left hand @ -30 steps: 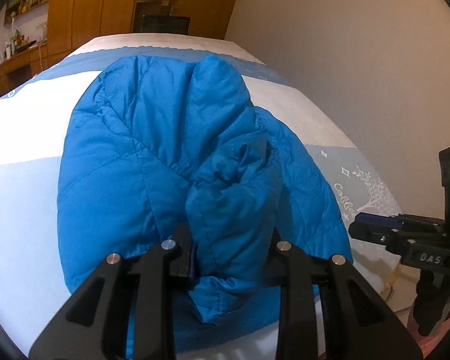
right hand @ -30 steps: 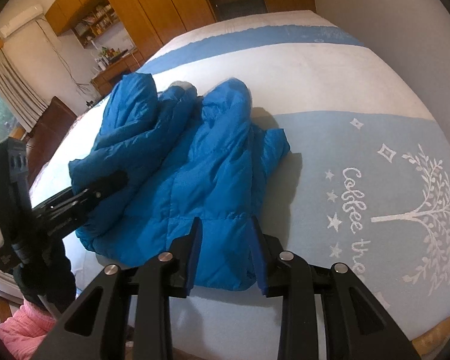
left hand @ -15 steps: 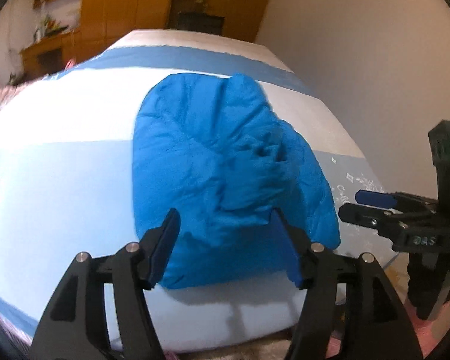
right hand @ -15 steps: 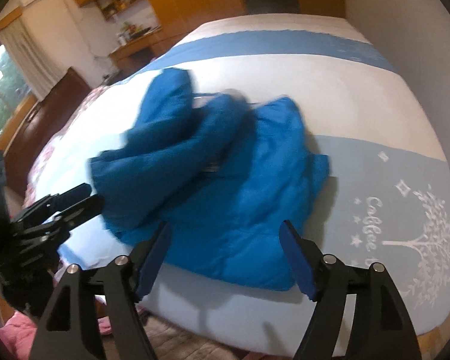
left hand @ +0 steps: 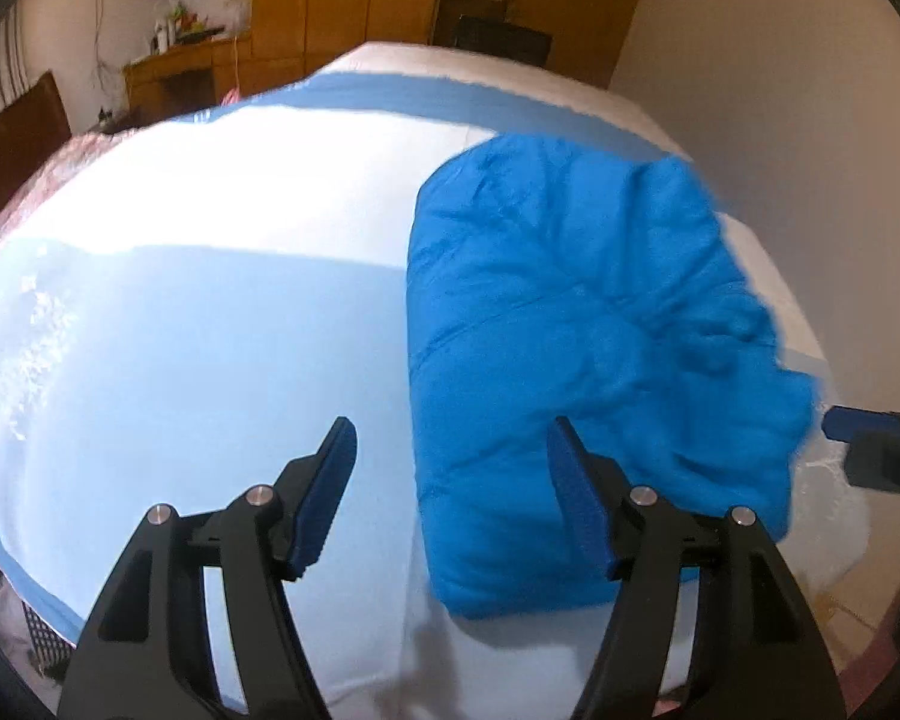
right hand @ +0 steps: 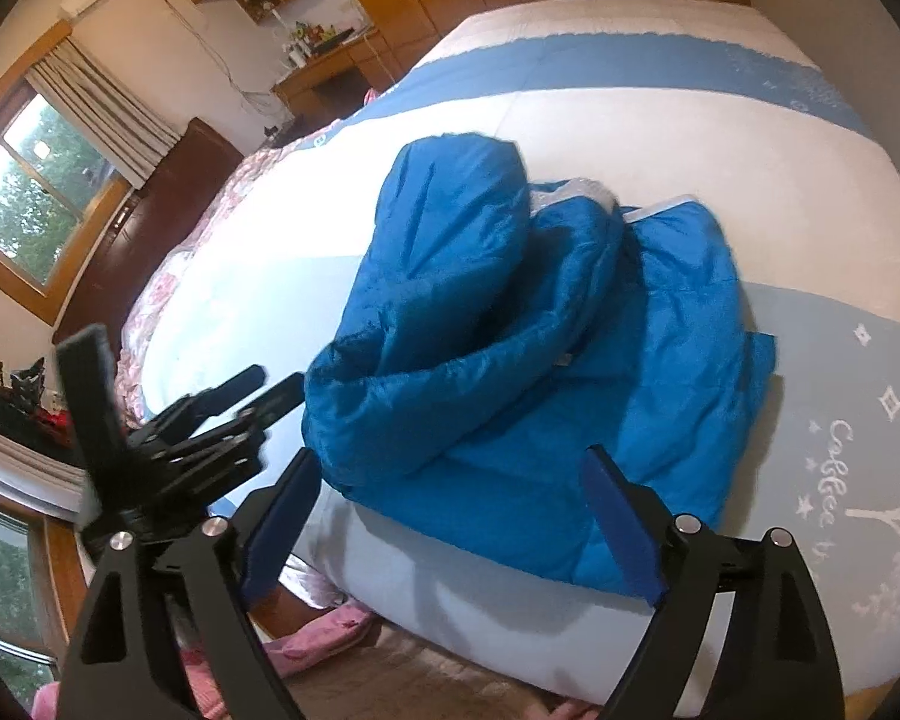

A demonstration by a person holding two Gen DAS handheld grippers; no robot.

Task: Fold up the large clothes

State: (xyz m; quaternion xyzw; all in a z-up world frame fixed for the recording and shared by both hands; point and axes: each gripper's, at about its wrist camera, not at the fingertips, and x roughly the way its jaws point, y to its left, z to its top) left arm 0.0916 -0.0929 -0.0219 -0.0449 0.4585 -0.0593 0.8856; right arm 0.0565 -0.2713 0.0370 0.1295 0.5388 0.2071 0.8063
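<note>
Letting go after a fold, by my judgement: the left gripper (left hand: 447,498) and right gripper (right hand: 450,516) are both opening, nothing between their jaws. The blue jacket (right hand: 540,360) lies bunched on the bed (right hand: 720,180), near its front edge. Next calls for regripping an edge.
</note>
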